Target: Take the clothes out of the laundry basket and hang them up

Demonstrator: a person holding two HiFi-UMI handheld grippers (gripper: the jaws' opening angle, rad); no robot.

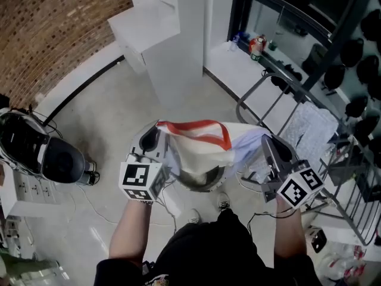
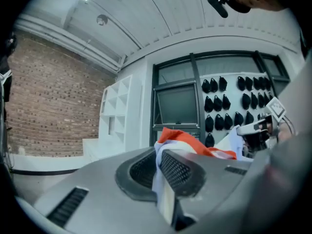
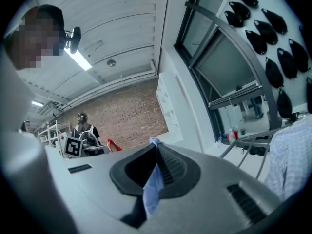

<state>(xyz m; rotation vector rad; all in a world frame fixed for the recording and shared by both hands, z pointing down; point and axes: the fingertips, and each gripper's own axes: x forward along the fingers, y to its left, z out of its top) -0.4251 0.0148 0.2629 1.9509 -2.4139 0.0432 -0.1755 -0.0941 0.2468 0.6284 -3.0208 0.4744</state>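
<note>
I hold a white garment (image 1: 199,145) with an orange-red band stretched between both grippers at chest height. My left gripper (image 1: 153,137) is shut on the garment's left end. In the left gripper view its jaws (image 2: 160,155) pinch white cloth (image 2: 163,189), with the orange band (image 2: 187,139) just beyond. My right gripper (image 1: 269,143) is shut on the right end. In the right gripper view a pale blue-white fold (image 3: 153,179) is squeezed between the jaws (image 3: 156,152). The cloth sags in the middle. I cannot make out a laundry basket for certain.
A metal drying rack (image 1: 280,100) stands at the right with a pale checked cloth (image 1: 312,127) over it. A white pillar (image 1: 175,52) rises ahead. A black machine (image 1: 50,154) and cables lie on the floor at the left. Bottles (image 1: 257,45) stand by the window.
</note>
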